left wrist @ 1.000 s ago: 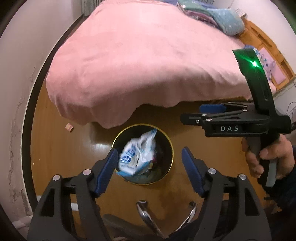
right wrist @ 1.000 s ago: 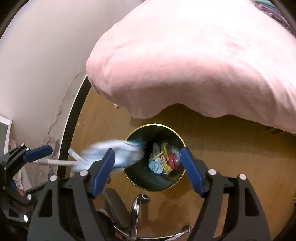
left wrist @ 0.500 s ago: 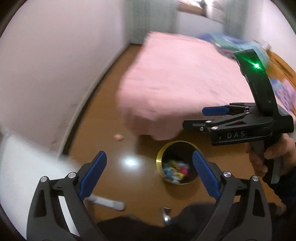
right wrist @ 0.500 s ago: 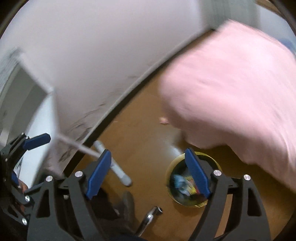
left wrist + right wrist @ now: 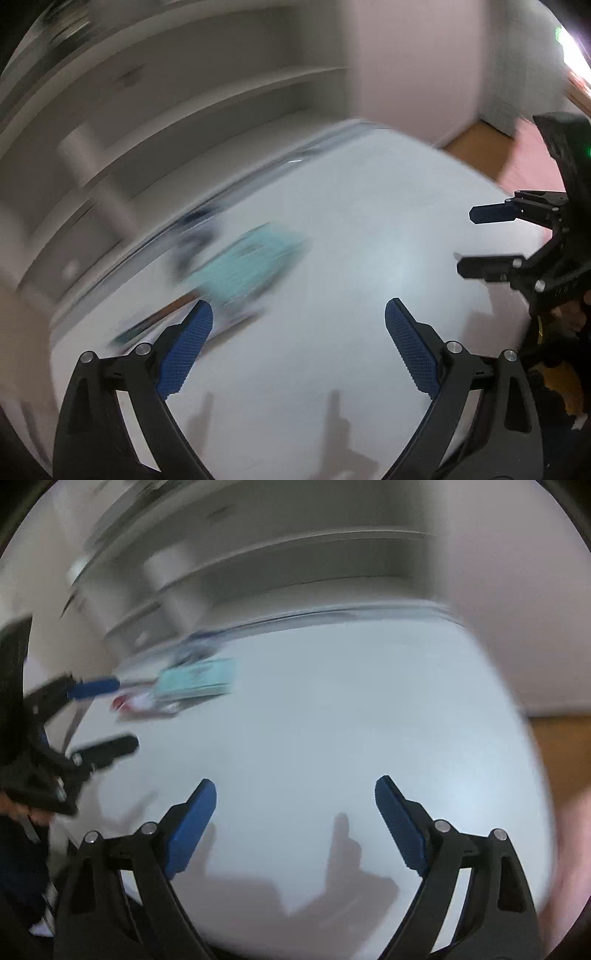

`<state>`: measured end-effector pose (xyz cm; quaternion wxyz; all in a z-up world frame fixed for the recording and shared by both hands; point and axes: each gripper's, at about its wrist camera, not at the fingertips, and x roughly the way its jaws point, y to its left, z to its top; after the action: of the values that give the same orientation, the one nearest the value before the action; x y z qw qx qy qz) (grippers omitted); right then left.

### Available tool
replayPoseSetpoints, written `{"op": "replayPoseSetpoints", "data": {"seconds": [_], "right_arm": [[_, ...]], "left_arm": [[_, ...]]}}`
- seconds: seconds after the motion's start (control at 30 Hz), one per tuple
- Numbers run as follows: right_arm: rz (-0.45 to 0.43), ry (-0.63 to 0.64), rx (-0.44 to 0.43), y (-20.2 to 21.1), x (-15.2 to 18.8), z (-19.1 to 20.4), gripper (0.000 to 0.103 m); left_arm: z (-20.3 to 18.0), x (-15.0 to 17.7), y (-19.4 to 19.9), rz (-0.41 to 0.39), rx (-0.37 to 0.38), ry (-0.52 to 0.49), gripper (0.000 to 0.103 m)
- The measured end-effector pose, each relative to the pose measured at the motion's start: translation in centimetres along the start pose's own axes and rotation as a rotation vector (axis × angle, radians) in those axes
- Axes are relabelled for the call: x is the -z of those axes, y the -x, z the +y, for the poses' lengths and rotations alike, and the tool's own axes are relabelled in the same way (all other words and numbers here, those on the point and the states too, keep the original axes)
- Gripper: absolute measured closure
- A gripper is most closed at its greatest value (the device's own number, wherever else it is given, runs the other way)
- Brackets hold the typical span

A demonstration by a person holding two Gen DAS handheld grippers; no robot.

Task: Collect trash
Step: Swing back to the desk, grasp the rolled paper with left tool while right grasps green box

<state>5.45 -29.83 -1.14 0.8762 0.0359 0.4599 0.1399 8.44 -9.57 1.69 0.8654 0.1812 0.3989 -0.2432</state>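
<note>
Both views are motion-blurred. My left gripper (image 5: 298,314) is open and empty above a white tabletop (image 5: 351,236). My right gripper (image 5: 295,792) is open and empty over the same tabletop (image 5: 332,720). A teal flat packet (image 5: 245,264) lies on the table at the far left, beyond the left fingers; it also shows in the right wrist view (image 5: 199,681), with a red and white item (image 5: 138,703) next to it. The trash bin is out of view.
White shelving (image 5: 155,110) rises behind the table. The right gripper appears at the right edge of the left wrist view (image 5: 498,236), and the left gripper at the left edge of the right wrist view (image 5: 92,716). Wooden floor (image 5: 557,753) lies to the right.
Both grippers swung up and left, away from the bin, the floor and the pink bed, and now face a white table with shelving. The wrapper dropped into the bin earlier.
</note>
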Motion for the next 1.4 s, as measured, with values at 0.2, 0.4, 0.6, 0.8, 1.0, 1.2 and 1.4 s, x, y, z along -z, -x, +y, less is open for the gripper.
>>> {"op": "replayPoseSetpoints", "data": {"seconds": [0.2,0.4,0.6,0.8,1.0,1.2,1.4], "right_arm": [[0.087,0.348,0.02,-7.9,-5.3,6.1,0.013],[0.15,0.498,-0.005,-12.8,-9.6,7.0,0.013],[0.201,0.66,-0.153,-14.7,-11.1,9.1,0.01],[0.221,0.65,-0.217,-14.9,-11.5,9.2,0.031],[0.176,0.528,-0.199,-11.3,-9.2,7.0,0.048],[0.122,0.349,-0.191,-7.5,-8.4,3.9,0.09],[0.109,0.234,-0.218,-4.4,-6.9,2.6,0.09]], "left_arm": [[7.3,4.7,1.5,0.032,-0.044,0.156,0.011],[10.2,7.7,2.0,0.068,-0.062,0.205,0.011],[11.0,8.1,1.4,0.078,-0.049,0.168,0.011],[11.5,6.0,-0.2,0.083,-0.038,0.094,0.011],[11.3,3.7,-2.1,0.08,0.013,-0.067,0.011],[9.5,1.9,-4.2,0.104,0.047,-0.253,0.012],[6.8,1.6,-6.6,0.141,0.027,-0.399,0.012]]}}
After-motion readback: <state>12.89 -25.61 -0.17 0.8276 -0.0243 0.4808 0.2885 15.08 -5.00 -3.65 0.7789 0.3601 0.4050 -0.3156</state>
